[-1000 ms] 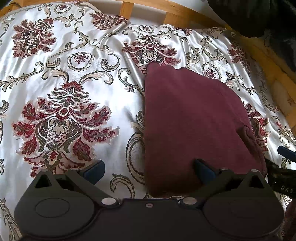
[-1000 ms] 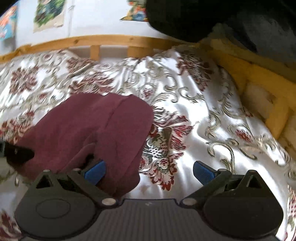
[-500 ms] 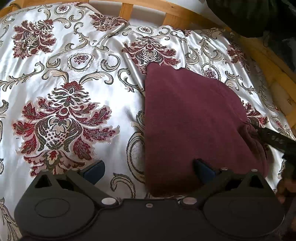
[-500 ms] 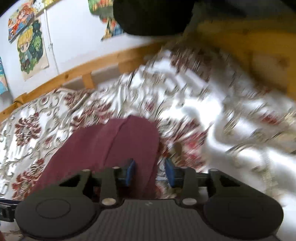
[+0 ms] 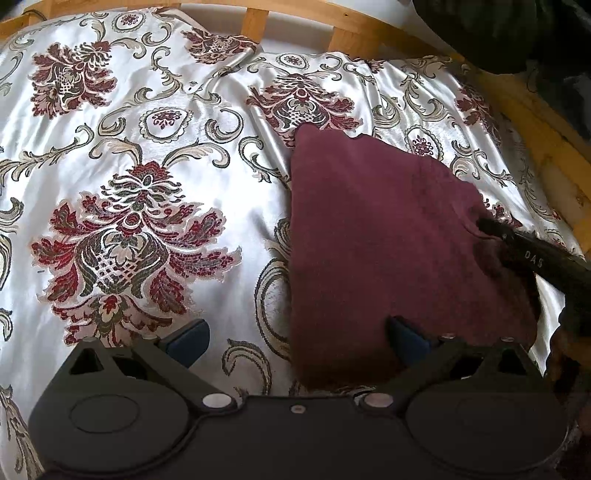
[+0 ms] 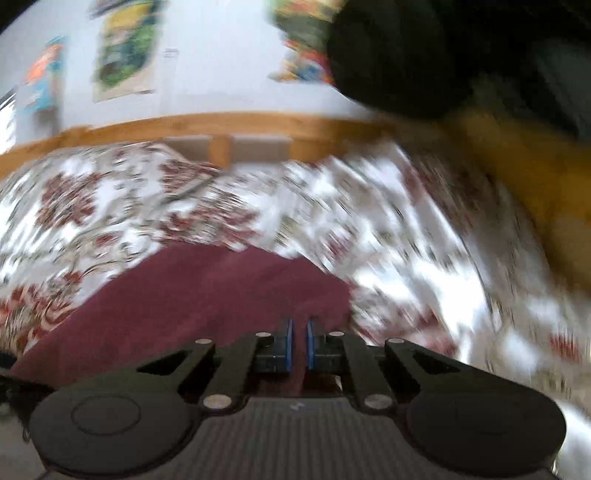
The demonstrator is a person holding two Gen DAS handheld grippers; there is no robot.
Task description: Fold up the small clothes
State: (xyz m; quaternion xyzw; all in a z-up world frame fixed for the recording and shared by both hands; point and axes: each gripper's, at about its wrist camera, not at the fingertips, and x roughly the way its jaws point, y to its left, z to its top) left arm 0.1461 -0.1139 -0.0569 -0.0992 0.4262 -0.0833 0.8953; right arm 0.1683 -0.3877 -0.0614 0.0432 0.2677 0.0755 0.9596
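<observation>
Nearest, the left gripper [image 5: 295, 336] hangs with its jaws spread wide: one blue pad over bare bedspread [image 5: 122, 155], the other over the near edge of the maroon garment [image 5: 373, 236], pressing nothing.

At about 3 o'clock in the left wrist view, the right gripper [image 5: 484, 224] reaches in from the side. Its jaws have just been closing and are now almost together, pinching a raised fold at the garment's right edge; the right wrist view, though blurred, shows maroon cloth between the blue pads.

Garment lies right of centre on the bedspread, already doubled into a rough wedge, edges uneven.

Farther off, at 12 o'clock: wooden bed rail [image 5: 295, 18].

Judgement: partly folded. Another fold across and a tidy-up likely remain.
</observation>
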